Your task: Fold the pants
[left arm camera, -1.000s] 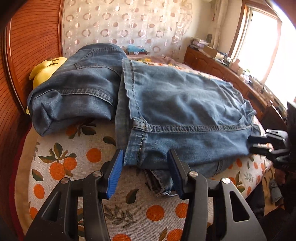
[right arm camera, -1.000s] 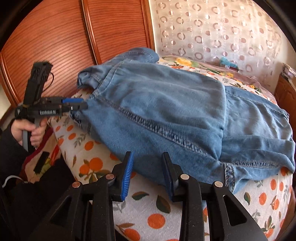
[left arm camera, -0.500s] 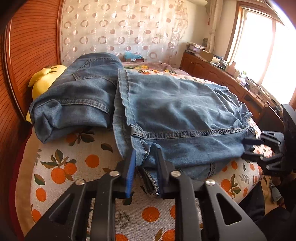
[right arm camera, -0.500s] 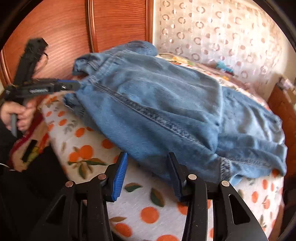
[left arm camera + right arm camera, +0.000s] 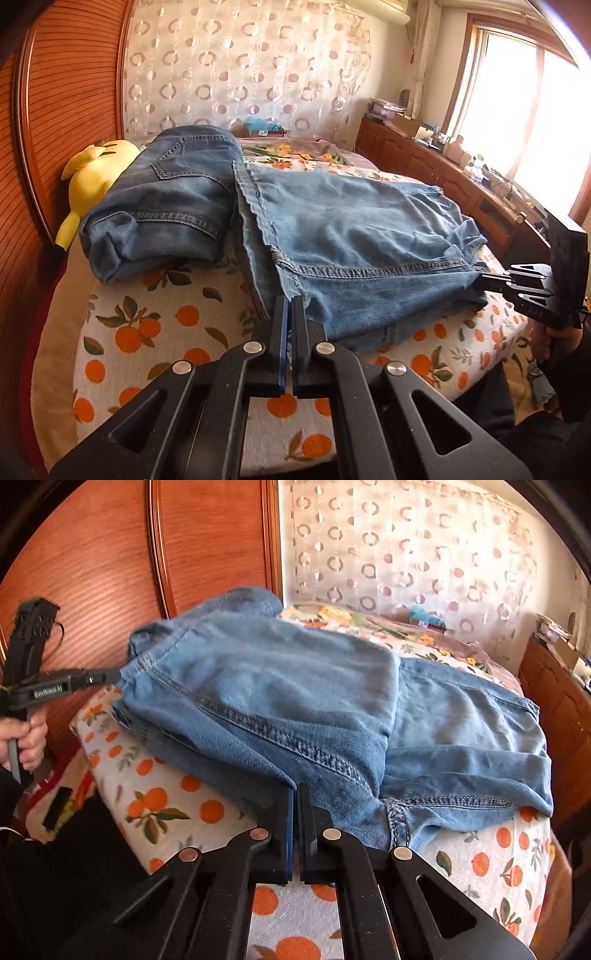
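Orange-print bedspread [image 5: 155, 332]; both tongs pinch the jeans' [image 5: 351, 229] near edge.

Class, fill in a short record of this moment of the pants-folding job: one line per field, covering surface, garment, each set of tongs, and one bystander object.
surface: bed sheet printed with oranges
garment: blue jeans, partly folded, lying on the sheet
left tongs: just closed, pinching the near edge of the jeans
right tongs: just closed, pinching the jeans' near edge further along
bystander: yellow plush toy by the wooden headboard, behind the jeans
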Available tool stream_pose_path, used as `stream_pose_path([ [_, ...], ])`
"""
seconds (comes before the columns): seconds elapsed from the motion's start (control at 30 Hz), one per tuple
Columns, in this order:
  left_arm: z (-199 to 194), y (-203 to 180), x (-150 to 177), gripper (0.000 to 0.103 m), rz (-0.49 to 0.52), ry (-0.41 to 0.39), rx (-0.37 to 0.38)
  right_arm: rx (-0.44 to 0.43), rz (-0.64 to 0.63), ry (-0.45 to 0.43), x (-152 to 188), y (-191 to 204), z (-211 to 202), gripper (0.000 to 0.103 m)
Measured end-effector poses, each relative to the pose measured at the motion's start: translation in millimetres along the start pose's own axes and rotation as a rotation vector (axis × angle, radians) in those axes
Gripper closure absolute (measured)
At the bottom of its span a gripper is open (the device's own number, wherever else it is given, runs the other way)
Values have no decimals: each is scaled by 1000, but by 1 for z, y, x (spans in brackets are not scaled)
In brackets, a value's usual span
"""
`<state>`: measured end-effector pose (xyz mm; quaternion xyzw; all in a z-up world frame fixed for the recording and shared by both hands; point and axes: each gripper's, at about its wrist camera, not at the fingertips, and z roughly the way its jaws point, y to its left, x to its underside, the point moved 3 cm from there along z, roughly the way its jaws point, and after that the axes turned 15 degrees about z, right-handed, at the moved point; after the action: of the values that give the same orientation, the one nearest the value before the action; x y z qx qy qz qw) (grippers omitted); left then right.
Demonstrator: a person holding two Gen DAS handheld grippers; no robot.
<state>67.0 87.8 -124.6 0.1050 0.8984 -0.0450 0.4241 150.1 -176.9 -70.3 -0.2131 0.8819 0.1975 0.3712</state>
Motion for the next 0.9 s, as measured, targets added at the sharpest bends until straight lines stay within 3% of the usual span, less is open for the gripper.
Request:
stream_pose_path([
  [0.37, 2, -6, 16, 101, 9, 40, -22, 5, 22, 22, 24, -14, -12, 102],
  [0.47, -1, -4, 13, 93, 5, 36, -35, -2, 36, 29, 20, -17, -14, 101],
  [0.63, -5, -2, 1, 68, 17, 14, -32, -12, 56, 17, 18, -22, -23, 95],
  [0.7, -8, -5, -5, 51, 25, -21, -7, -15, 66, 9, 18, -24, -27, 93],
  [0.83, -6, -15, -20, 46, 61, -41, -4, -5, 76, -13, 18, -28, -36, 89],
  [0.9, -4, -20, -30, 32, 75, -52, 2, 7, 88, -29, 18, -31, -41, 88],
])
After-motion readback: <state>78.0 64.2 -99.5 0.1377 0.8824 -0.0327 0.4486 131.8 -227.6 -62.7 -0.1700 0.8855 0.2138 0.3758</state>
